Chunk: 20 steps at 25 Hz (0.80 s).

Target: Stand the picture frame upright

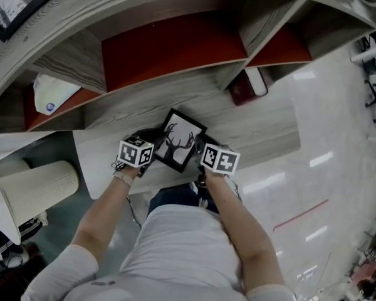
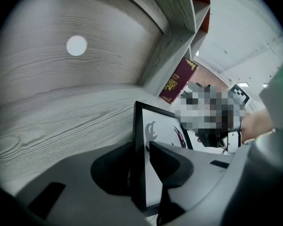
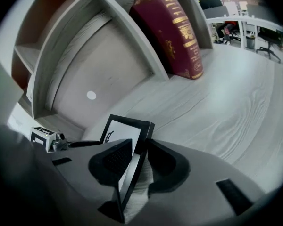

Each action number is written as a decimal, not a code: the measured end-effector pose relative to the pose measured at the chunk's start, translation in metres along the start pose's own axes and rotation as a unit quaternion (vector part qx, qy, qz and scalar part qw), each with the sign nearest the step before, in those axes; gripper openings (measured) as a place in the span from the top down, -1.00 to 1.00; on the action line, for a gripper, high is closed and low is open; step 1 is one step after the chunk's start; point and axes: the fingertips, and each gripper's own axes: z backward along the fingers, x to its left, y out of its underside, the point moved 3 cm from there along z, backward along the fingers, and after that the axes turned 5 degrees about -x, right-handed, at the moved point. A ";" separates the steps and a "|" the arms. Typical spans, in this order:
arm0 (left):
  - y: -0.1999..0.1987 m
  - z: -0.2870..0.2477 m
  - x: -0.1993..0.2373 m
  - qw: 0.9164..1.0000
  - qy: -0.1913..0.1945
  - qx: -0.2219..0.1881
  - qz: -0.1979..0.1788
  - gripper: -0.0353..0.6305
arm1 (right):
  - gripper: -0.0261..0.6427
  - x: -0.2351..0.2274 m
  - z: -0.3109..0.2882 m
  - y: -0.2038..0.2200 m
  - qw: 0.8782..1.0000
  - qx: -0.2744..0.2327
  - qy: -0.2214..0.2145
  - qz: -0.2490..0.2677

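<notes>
Two grippers clamp one frame (image 1: 178,142): left gripper (image 2: 140,147) on its left side, right gripper (image 3: 139,144) opposite; near shelf's (image 1: 263,130) front edge.

Nothing legible from where I stand, the gold lettering on the maroon book's (image 3: 172,29) spine being too blurred to read

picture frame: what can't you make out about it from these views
- Back and stand of the picture frame: head view shows only its front.
- Deer print: both gripper views, mostly covered by a jaw.
- Right gripper: left gripper view, under a mosaic patch.
</notes>
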 end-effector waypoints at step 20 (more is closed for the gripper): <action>-0.056 0.055 0.052 0.967 -0.102 -0.213 0.090 0.53 | 0.65 0.112 -0.058 -0.115 0.973 -0.031 -0.131 0.186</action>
